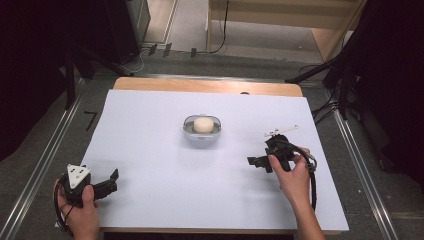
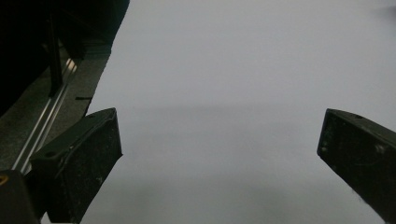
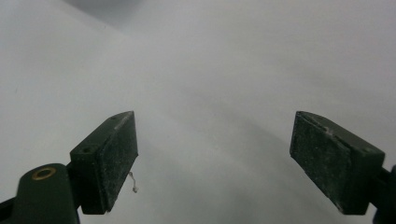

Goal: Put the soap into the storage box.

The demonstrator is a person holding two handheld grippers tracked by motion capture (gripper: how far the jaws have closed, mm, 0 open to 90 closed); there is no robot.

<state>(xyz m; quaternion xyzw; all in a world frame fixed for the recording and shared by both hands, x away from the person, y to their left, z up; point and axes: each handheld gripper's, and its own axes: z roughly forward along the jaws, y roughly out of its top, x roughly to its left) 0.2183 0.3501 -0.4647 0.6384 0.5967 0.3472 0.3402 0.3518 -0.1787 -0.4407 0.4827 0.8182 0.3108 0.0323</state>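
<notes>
**A:** ok going left to right on the high view. Far left there's the left gripper [image 1: 107,181], near the front left corner of the table [image 1: 150,125], held in the person's left hand [image 1: 80,210]. It has the grey three-cornered plate [image 1: 78,174] on top, and it points toward the middle of the white surface.

**B:** open or closed?

**A:** Wide open. In the left gripper view its two black jaws stand far apart at the bottom corners with nothing but bare white table between them. So it's holding nothing.

**B:** and in the middle?

**A:** The small clear dish [image 1: 201,130], a rounded container sitting roughly centre table, a bit toward the far side. Inside it is a pale round lump [image 1: 203,124], cream coloured. Can't tell what it actually is, too small. It's well apart from both grippers, and nothing is touching it.

**B:** right side?

**A:** The right gripper [image 1: 257,161] sits to the right of the dish and nearer the person, held in the right hand [image 1: 295,177]. It's turned sideways, with its jaws pointing left across the table. A cable [image 1: 314,185] loops down beside the wrist.

**B:** same deal with the jaws?

**A:** Yep, the right gripper view shows the two pads spread wide over plain white surface, empty. There's a tiny bit of thread or fluff [image 3: 133,183] hanging off the left pad.
</notes>
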